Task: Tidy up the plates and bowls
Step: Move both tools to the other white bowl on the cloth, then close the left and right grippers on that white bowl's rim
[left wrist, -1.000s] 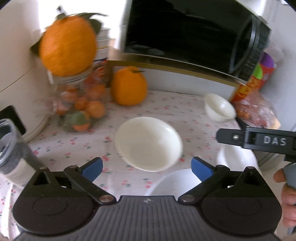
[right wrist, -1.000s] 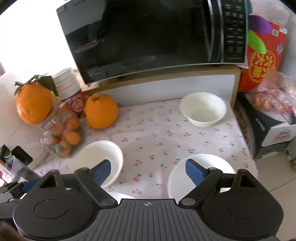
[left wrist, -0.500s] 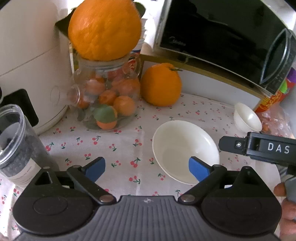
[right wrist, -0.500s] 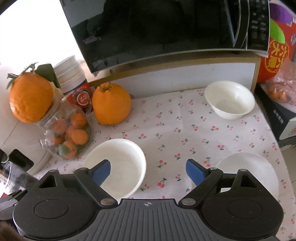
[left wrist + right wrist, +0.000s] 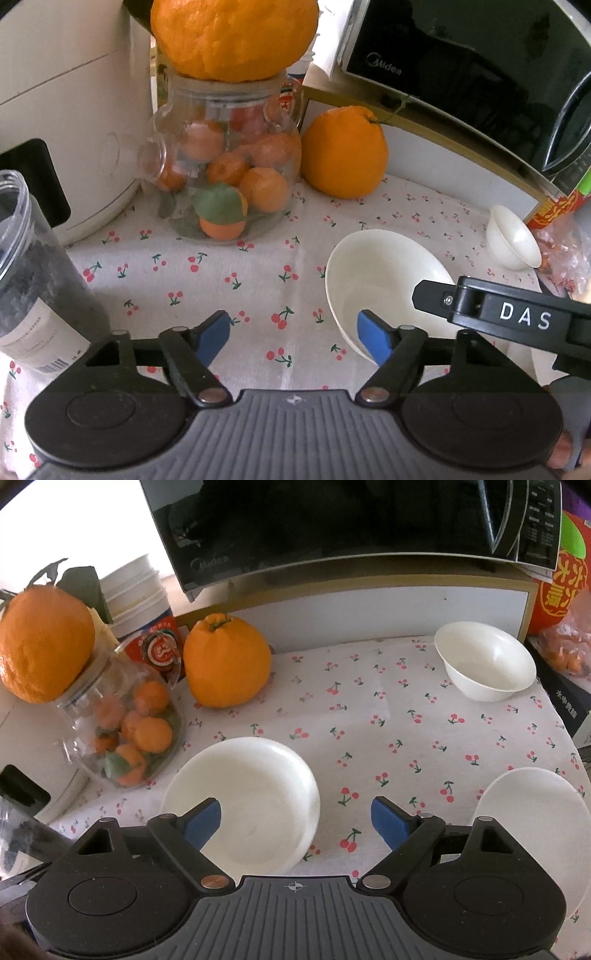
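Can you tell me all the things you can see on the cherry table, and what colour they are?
bowl: 2, white, one near, one far right
plate: 1, white, near right edge
big orange: 2, orange, one on cloth, one atop jar
glass jar: 1, clear, small oranges inside, left
microwave: 1, black, on shelf behind
tablecloth: 1, white with red cherries
left hand-held gripper: open
right hand-held gripper: open

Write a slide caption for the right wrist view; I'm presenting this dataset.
Open right gripper above a cherry-print tablecloth, near bowl at its left finger, second bowl and plate beyond.
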`<state>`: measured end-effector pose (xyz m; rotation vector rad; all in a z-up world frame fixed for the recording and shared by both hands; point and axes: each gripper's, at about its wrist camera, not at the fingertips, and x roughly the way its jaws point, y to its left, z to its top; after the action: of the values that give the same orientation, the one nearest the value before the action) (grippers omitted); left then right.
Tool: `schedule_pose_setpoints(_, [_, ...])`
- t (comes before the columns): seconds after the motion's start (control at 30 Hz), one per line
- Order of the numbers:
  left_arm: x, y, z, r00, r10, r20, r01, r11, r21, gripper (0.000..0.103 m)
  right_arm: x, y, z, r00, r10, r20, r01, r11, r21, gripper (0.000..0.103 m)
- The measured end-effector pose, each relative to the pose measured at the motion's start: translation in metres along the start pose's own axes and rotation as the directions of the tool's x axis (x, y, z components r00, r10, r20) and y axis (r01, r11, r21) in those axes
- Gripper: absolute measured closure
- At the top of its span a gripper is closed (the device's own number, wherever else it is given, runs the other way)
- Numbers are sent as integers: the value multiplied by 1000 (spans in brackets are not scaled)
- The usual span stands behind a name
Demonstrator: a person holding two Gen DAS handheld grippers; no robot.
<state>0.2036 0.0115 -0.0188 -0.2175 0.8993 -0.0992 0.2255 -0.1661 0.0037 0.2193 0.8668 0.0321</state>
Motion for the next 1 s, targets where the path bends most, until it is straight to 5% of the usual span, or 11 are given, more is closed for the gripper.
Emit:
schedule_pose_setpoints(0.27, [2, -4, -1, 999, -42, -14, 42, 999, -15, 54, 3, -4, -1, 1000, -18, -5, 18, 1000, 12, 24])
schedule_pose_setpoints(0.7, [4, -14, -2, 996, -93, -17, 93, 996, 14, 85, 4, -1, -2, 1000, 19, -24, -19, 1000, 13, 69])
schedule_pose_setpoints(1.0, [4, -16, -2, 996, -93, -9, 94, 995, 35, 89, 2, -4, -3, 999, 42, -32, -41, 999, 15, 81])
